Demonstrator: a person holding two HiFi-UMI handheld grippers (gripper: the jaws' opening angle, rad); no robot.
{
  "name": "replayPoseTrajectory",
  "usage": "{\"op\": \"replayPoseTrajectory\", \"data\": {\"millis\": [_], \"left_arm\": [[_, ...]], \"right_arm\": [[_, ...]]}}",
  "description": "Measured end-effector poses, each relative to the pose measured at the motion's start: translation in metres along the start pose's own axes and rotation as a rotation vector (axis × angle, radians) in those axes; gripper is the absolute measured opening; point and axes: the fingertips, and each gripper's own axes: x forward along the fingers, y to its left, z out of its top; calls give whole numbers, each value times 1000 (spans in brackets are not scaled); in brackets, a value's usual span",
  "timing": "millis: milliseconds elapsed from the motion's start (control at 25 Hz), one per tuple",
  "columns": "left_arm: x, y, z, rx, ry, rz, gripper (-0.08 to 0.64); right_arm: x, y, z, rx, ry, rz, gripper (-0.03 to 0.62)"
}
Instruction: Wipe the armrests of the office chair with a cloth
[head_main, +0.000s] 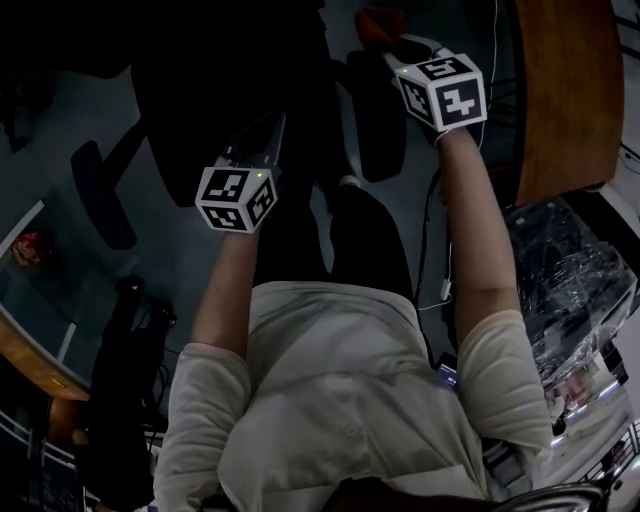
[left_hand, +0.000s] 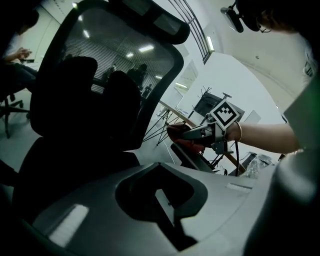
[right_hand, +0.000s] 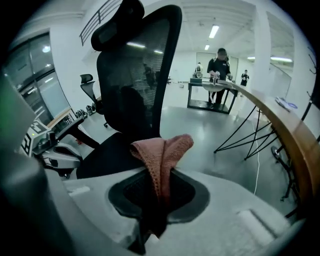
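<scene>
Right hand-held gripper (right_hand: 158, 192) pinches the pink cloth (right_hand: 164, 150) at the armrest (left_hand: 192, 157), apparently ready for wiping; left hand-held gripper (left_hand: 166, 206) closed, empty.

Mesh backrest (right_hand: 132, 75) ahead; open floor (right_hand: 200, 122) rightward

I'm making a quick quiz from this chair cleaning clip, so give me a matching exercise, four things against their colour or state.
Things:
1 cloth
2 left gripper
3 office chair
4 desk

States:
A wooden brown top
B black mesh back
C clamped in the right gripper
D shut, holding nothing

Pairs: 1-C, 2-D, 3-B, 4-A
</scene>
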Motion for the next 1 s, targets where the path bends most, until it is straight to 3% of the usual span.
{"op": "replayPoseTrajectory", "data": {"millis": [240, 360, 640, 880, 1000], "left_arm": [[10, 10, -7, -26, 23, -28, 11], [19, 7, -4, -24, 23, -52, 11], [23, 8, 5, -15, 14, -59, 11], [12, 18, 2, -43, 10, -31, 11], [5, 21, 4, -46, 8, -18, 12]], "right_arm": [[11, 7, -2, 22, 58, 20, 44], [13, 17, 0, -38, 80, 24, 44], [14, 43, 5, -64, 34, -6, 44], [11, 88, 7, -19, 4, 47, 44], [9, 112, 8, 103, -55, 59, 44]]}}
